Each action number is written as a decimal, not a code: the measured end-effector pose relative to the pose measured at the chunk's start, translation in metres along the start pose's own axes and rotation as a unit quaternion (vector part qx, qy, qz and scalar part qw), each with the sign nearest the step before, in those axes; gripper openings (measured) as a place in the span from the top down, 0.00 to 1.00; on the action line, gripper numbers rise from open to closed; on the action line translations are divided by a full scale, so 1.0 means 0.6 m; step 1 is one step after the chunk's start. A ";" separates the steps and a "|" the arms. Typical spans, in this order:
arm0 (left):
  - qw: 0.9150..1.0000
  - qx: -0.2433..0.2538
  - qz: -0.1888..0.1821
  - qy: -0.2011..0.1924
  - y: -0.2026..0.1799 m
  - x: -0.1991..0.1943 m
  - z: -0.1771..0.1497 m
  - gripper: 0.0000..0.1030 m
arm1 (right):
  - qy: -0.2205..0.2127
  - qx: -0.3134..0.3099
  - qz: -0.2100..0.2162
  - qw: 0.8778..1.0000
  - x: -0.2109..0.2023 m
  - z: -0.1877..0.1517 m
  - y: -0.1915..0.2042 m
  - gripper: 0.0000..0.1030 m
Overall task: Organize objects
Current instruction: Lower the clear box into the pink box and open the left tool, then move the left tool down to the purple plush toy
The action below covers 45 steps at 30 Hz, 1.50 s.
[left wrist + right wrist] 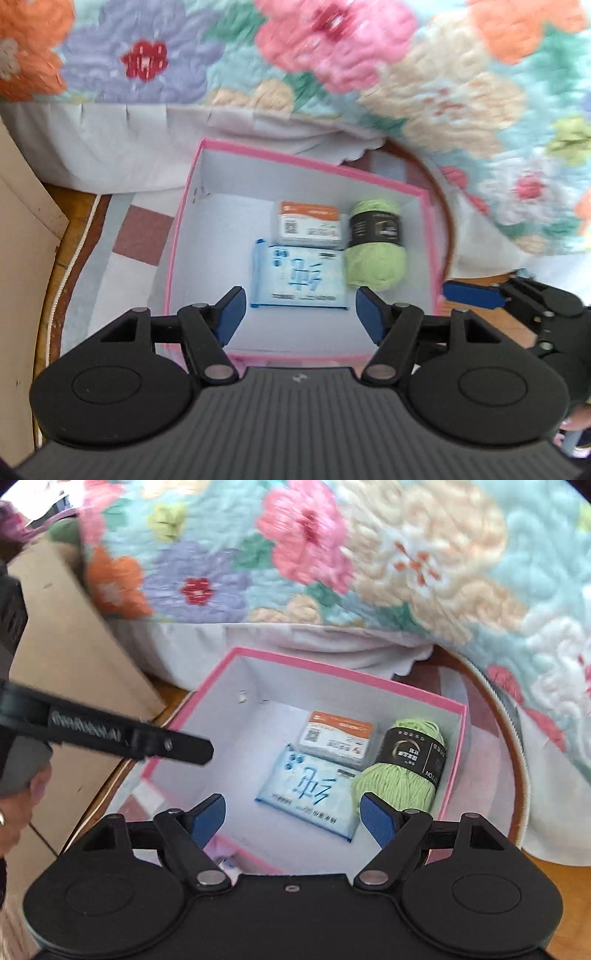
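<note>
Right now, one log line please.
left gripper: open, empty | right gripper: open, empty | pink box: yarn, tissue pack, orange-white box

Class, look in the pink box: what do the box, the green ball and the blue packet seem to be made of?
Box: probably cardboard, with stiff flat walls, pink outside and matt white inside.
Green ball: yarn, with soft wound strands under a black paper band.
Blue packet: likely thin plastic film, glossy and slightly crinkled.

Print on blue tissue pack [299, 278] and orange-topped card box [309, 225] blurred, unreadable. Near wall of pink box [295, 357] partly hidden behind left gripper body. Floral quilt [332, 561] motion-smeared, cut off by frame edges. Yarn skein [402, 768] label text too small to read.
</note>
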State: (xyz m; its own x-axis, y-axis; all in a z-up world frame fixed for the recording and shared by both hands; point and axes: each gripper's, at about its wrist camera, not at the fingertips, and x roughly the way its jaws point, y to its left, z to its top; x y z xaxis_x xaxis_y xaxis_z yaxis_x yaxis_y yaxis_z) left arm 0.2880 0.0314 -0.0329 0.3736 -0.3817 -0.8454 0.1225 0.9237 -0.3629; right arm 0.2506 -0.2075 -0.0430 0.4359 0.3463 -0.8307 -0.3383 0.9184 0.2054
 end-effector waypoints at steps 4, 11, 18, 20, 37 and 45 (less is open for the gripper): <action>1.000 0.010 0.000 -0.011 -0.017 -0.067 -0.016 0.32 | -0.009 -0.023 0.007 1.000 -0.053 -0.009 0.031 0.19; 0.997 0.054 0.046 -0.036 -0.038 -0.152 -0.062 0.26 | -0.013 -0.061 0.000 0.998 -0.136 -0.040 0.095 0.15; 0.996 0.077 0.044 -0.032 -0.046 -0.197 -0.131 0.21 | -0.012 -0.070 0.009 0.997 -0.195 -0.084 0.149 0.14; 0.995 0.080 0.044 -0.030 -0.048 -0.207 -0.149 0.19 | -0.008 -0.075 0.019 0.997 -0.203 -0.098 0.159 0.12; 0.998 0.057 0.024 -0.025 0.029 -0.155 -0.225 0.01 | -0.016 -0.128 0.049 0.990 -0.121 -0.149 0.193 0.06; 0.996 0.048 0.068 -0.035 0.102 -0.033 -0.215 0.01 | -0.001 -0.110 0.096 0.989 0.007 -0.143 0.187 0.06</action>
State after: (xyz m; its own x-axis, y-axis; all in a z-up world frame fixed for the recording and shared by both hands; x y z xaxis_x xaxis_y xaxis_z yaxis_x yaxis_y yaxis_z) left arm 0.1695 0.0912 -0.0886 0.4547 -0.2530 -0.8540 0.1530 0.9667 -0.2050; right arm 0.1427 -0.1193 -0.0679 0.3480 0.5114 -0.7857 -0.5887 0.7715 0.2414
